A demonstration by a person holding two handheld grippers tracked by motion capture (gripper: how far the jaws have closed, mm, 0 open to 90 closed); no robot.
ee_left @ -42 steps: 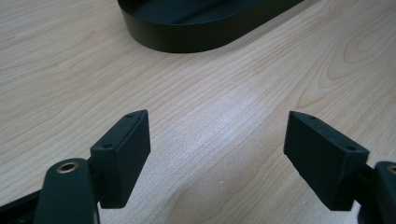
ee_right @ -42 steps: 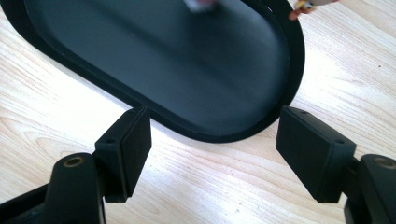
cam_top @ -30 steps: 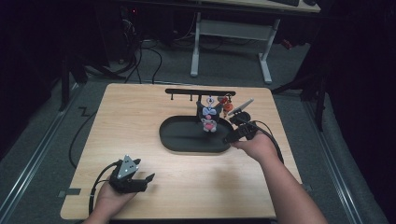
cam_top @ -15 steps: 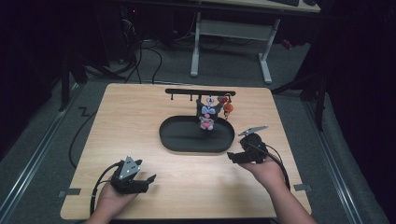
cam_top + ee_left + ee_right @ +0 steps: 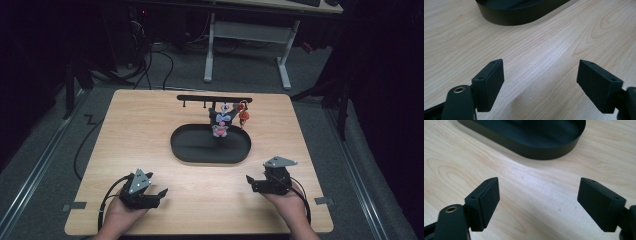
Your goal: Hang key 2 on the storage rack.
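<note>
A black oval tray (image 5: 200, 150) lies at the middle of the wooden table (image 5: 140, 130), its long axis running left to right. Just beyond its far rim stands a black rack (image 5: 200, 98), also left to right, with a dark plush charm (image 5: 220, 121) and an orange charm (image 5: 243, 115) hanging at its right end, the plush one over the tray's far edge.

The left gripper (image 5: 157, 196) rests at the near left, pointing right; the right gripper (image 5: 251, 183) rests at the near right, pointing left. Both are well apart from the tray.

The left gripper view shows its jaws spread wide over bare wood, the tray's wall (image 5: 519, 17) at the top. The right gripper view shows its jaws likewise spread, and looks into the tray's bare floor (image 5: 529, 130).
</note>
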